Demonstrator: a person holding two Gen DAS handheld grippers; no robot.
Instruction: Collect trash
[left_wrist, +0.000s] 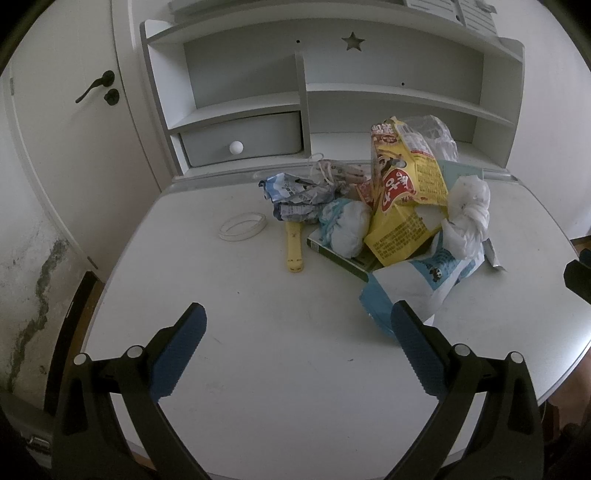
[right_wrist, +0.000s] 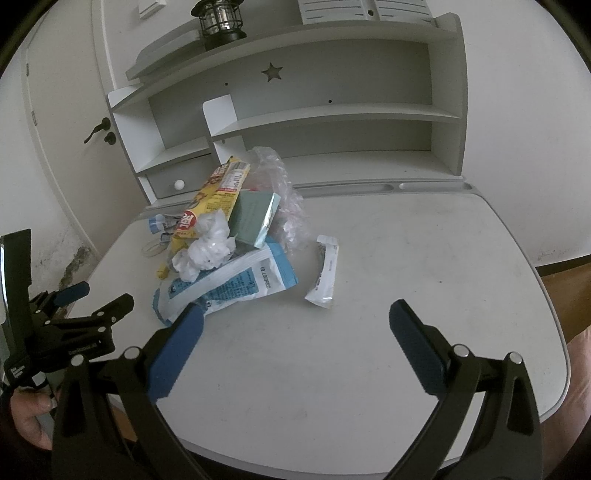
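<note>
Heap of mixed rubbish on the rounded white desk top (left_wrist: 258, 332), toward its back, in front of the grey-white shelf unit with star cut-out (left_wrist: 354, 40). Topmost, a tall yellow snack box with red label (left_wrist: 402, 177), leaning on a crumpled clear plastic bag (left_wrist: 432, 133); below, a knotted white tissue wad (left_wrist: 469, 210), a blue-and-white paper pouch (left_wrist: 417, 280), a flat green carton (right_wrist: 255, 218), a crushed blue-grey wrapper (left_wrist: 295, 195). Apart to the left, a white plastic ring (left_wrist: 242, 227) and yellow plastic strip (left_wrist: 294, 247); apart to the right, a small white sachet (right_wrist: 325, 273). Left gripper (left_wrist: 297, 325) spread wide, holding nothing, just short of the pouch. Right gripper (right_wrist: 295, 321) equally wide, nothing between the blue pads.
</note>
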